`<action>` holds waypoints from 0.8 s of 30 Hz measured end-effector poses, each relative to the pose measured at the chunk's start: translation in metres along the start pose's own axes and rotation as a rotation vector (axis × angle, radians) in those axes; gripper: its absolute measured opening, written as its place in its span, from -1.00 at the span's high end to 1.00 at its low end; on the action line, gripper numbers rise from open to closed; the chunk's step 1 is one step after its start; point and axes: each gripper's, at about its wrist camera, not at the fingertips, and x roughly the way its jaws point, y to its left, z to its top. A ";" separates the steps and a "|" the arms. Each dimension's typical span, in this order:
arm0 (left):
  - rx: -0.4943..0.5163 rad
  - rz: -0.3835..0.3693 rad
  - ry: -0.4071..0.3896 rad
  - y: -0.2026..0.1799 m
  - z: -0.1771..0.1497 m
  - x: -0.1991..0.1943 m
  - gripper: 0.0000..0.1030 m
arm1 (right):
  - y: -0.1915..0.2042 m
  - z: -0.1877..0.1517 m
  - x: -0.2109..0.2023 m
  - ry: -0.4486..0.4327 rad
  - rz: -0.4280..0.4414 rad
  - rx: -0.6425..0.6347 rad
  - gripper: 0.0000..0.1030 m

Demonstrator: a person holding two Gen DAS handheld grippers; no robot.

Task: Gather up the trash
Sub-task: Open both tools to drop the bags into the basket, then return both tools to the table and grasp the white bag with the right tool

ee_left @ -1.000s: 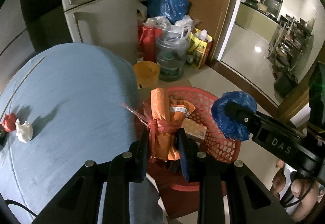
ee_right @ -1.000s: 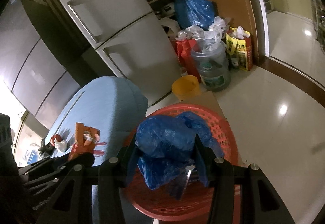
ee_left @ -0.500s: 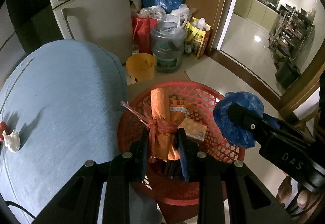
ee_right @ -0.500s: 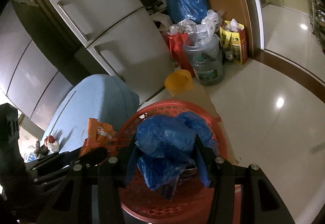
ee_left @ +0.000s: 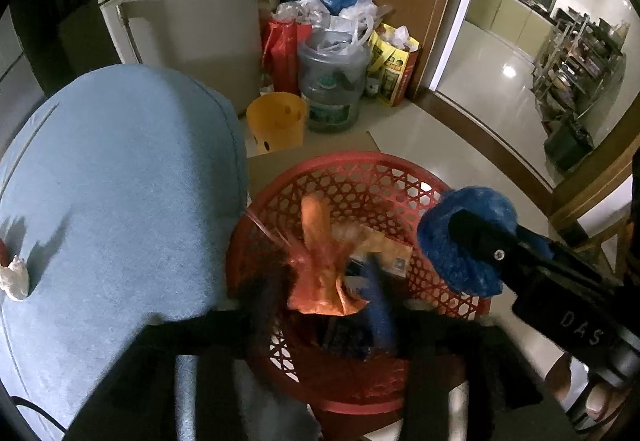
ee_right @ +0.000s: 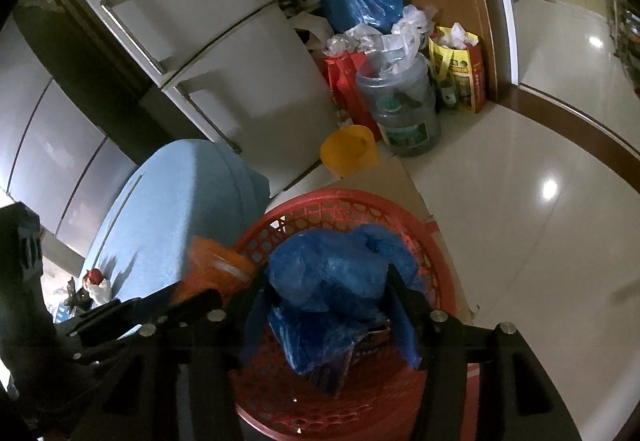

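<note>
Both views are dim indoors, with black vignetted corners and strong fisheye bending of the refrigerator (ee_right: 224, 53) and door frame. Ceiling lights glare off the glossy floor (ee_right: 550, 188) and brighten the far room. The left gripper (ee_left: 320, 301) and the orange bag (ee_left: 322, 265) between its fingers are smeared by motion blur. Crumpled scraps cast soft shadows across the blue table (ee_left: 116, 201).

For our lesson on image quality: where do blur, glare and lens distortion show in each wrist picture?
Left wrist view: the left gripper and orange wrapper are motion-smeared, and the fridge bows from the fisheye. Right wrist view: the blue bag is sharp, and lamp glare spots the floor.
</note>
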 end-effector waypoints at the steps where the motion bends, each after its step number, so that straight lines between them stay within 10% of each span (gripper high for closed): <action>1: -0.001 0.001 -0.015 0.001 -0.001 -0.003 -0.34 | 0.001 0.000 -0.002 -0.006 0.000 0.003 -0.22; 24: -0.238 0.153 -0.101 0.131 -0.081 -0.081 -0.39 | 0.082 -0.024 -0.032 -0.049 0.041 -0.100 -0.37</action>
